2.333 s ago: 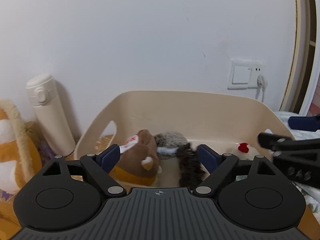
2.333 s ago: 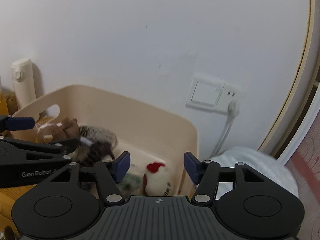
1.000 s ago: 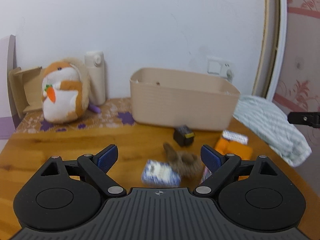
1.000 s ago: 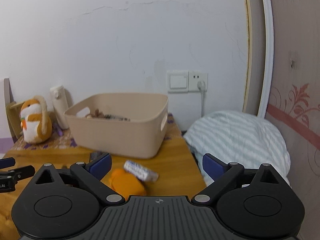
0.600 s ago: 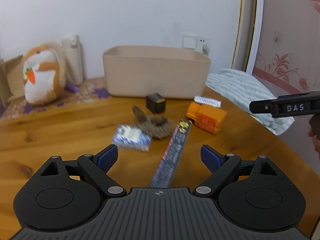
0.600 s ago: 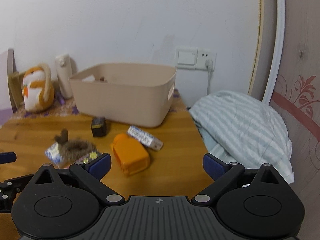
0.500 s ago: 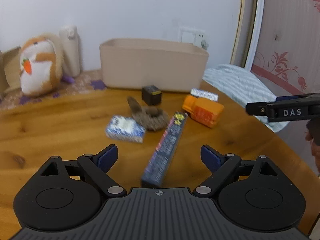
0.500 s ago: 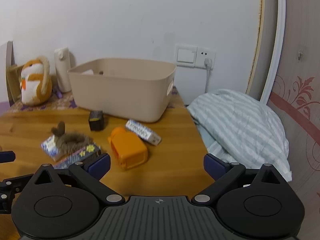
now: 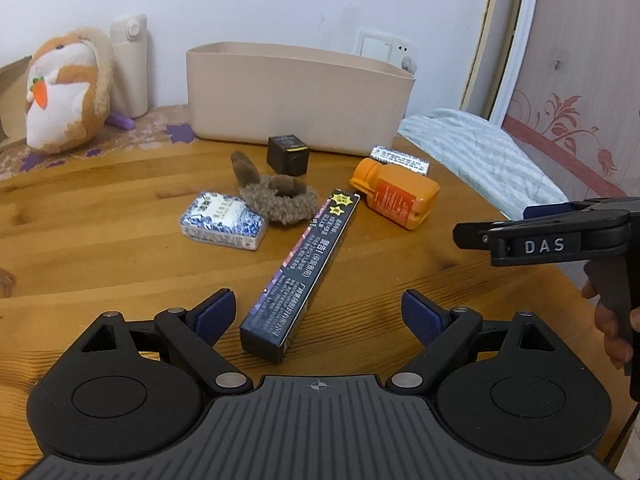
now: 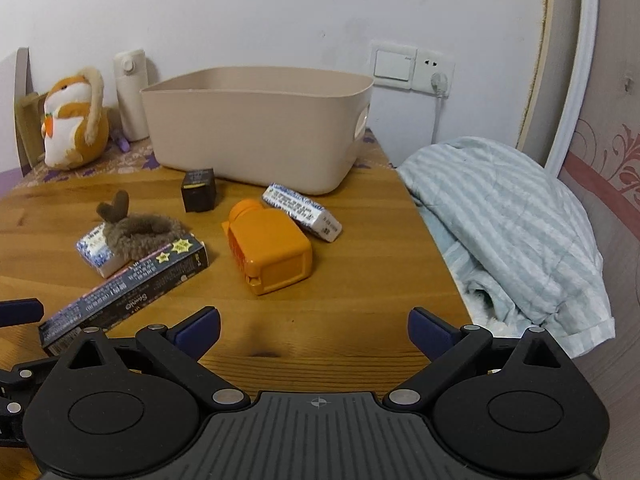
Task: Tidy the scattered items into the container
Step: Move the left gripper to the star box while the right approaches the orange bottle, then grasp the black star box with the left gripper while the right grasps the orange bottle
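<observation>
On the wooden table [image 9: 100, 216], a long dark cardboard box [image 9: 304, 268], an orange plastic bottle [image 10: 268, 248] and other small items lie scattered before the beige plastic bin [image 10: 256, 120]. The left gripper [image 9: 316, 314] hangs wide and empty over the box's near end, probably lining up a pick. The right gripper [image 10: 314, 330] is likewise wide and empty.

White capitals "DAS" stand on the side of the black right gripper [image 9: 476, 236]. The long dark cardboard box [image 10: 124, 296] bears yellow star stickers and print too small to read.
</observation>
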{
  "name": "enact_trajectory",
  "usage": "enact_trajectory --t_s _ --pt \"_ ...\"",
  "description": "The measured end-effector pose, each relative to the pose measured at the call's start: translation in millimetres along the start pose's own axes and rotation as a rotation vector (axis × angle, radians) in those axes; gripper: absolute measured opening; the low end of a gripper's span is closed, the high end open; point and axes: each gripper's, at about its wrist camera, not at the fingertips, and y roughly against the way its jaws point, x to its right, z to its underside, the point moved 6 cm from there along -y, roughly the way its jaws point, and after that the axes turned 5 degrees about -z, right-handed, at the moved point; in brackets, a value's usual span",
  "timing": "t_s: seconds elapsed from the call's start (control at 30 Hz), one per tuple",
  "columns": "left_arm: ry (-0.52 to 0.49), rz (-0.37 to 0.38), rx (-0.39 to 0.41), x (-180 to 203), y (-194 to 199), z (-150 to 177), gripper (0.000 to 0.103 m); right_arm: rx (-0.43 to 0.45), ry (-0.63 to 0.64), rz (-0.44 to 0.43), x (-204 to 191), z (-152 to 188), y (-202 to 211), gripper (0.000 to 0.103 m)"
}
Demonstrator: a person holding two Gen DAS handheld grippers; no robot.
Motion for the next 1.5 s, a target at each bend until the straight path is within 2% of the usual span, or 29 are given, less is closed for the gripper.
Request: enact_trajectory --t_s 0.47,0.73,0.9,1.03,1.17,1.33,1.43,1.5 --pt "0.059 -0.01 -0.018 -10.6 -28.3 -13.5 0.091 -0.04 0.074 -0.004 -0.3 -22.0 -53.5 0.101" --pt "0.063 -0.012 -0.029 -10.7 -42.6 -18.8 0.091 -0.061 0.11 -0.028 -8.7 -30.4 -77.5 0.096" --pt "0.036 -0.044 -0.027 -10.0 -49.1 -21.8 0.091 -0.067 0.129 -0.033 -13.3 -33.1 -86.7 0.094" --pt "0.014 -0.061 -0.022 -9.6 -52.5 -22.1 0.09 -0.066 0.116 -0.049 -13.9 -35.7 -90.6 0.092" --pt "0.001 -0.068 -0.006 -10.0 -53.6 -21.5 0.085 -0.065 0.093 -0.074 -15.1 -37.1 -93.4 0.086" --pt "0.037 -0.058 0.012 -13.8 -53.6 -21.6 0.085 -0.062 0.074 -0.092 -16.0 -36.9 -94.1 0.082" --pt "0.02 -0.068 0.009 -11.4 -54.2 -22.1 0.085 -0.062 0.058 -0.104 -15.0 -36.3 -94.4 0.08" --pt "0.003 -0.084 0.011 -9.8 -54.4 -21.3 0.081 -0.063 0.042 -0.116 -14.0 -35.7 -94.4 0.078"
